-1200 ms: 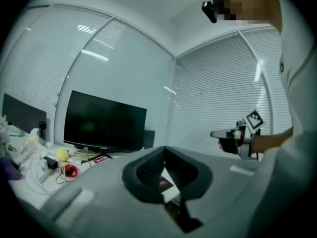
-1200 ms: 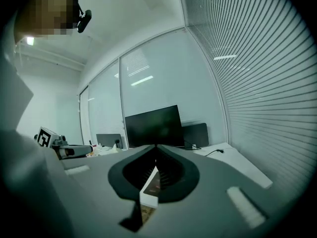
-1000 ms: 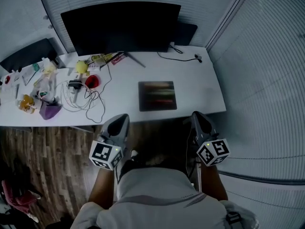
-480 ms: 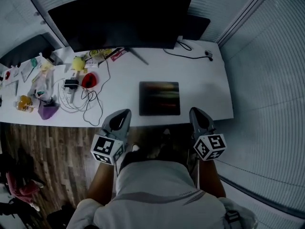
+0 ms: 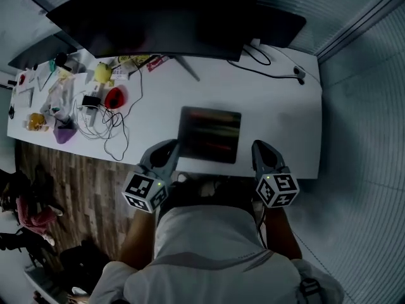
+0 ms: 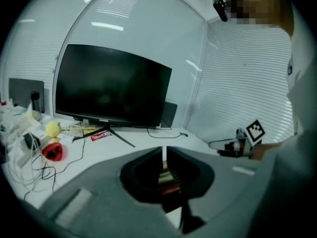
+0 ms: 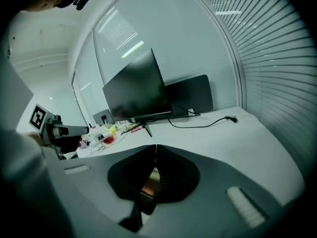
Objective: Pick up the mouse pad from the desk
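Your left tongs (image 5: pixel 167 152) all but together, only a thin slit, empty, at the near edge of the counter (image 5: pixel 278 116), just left of the mouse pad (image 5: pixel 210 134), your right tongs (image 5: pixel 261 149) pressed together, empty, just right of it, pad flat, nearer than the monitor (image 5: pixel 158 18)

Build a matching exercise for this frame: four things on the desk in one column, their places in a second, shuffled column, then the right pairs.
Things:
1. dark rectangular mouse pad
2. large black monitor
3. small red object
4. thin black cable with a plug

Places:
A. back right corner of the white desk
B. by the desk's front edge, near the middle
C. along the desk's back edge
D. left part, beside the tangled cables

Pairs: 1-B, 2-C, 3-D, 4-A
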